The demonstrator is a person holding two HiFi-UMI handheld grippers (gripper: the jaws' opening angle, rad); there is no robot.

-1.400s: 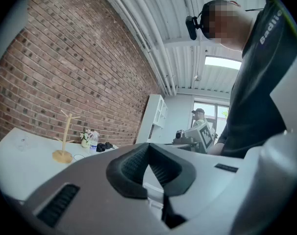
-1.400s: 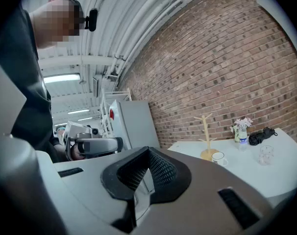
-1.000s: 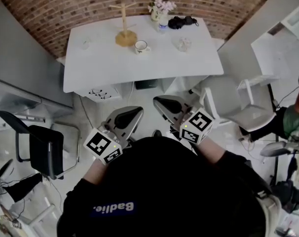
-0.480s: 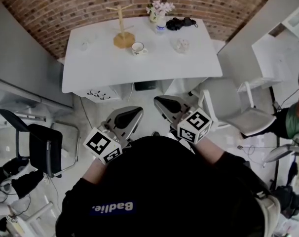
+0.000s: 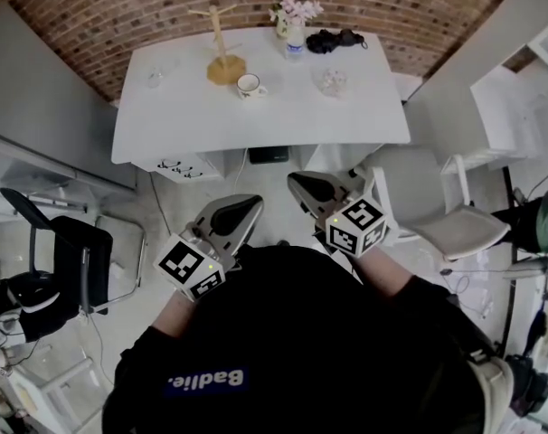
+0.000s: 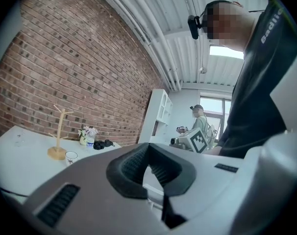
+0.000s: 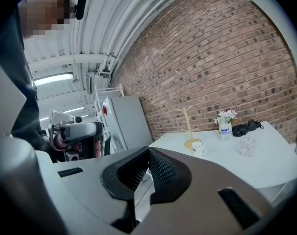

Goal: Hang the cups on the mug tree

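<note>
- Cup (image 5: 250, 84), white with a handle, stands on the white table (image 5: 211, 129) in the head view, just beside the round base of the wooden mug tree (image 5: 222, 48), whose pegs are bare. A clear glass (image 5: 332, 81) stands further right, well apart from the tree. A vase of flowers (image 5: 290, 14), a bottle (image 5: 296, 43) and a black bundle (image 5: 333, 39) sit along the far edge by the brick wall (image 5: 102, 25). The left hand-held gripper (image 5: 249, 208) and the right hand-held gripper (image 5: 301, 184) are held low in front of the person's dark torso, over the floor, well short of the table and touching nothing on it.
- Left gripper view: the left hand-held gripper's ribbed jaws are closed tip to tip and empty. Past them, at the left, the table carries the mug tree and the white cup beside it. The marker cube of the other gripper shows at the right.
- Right gripper view: the right hand-held gripper's jaws are likewise pressed together at the tips and hold nothing. Beyond them lies the table, with the cup next to the tree's base and the glass nearer the right end.
</note>
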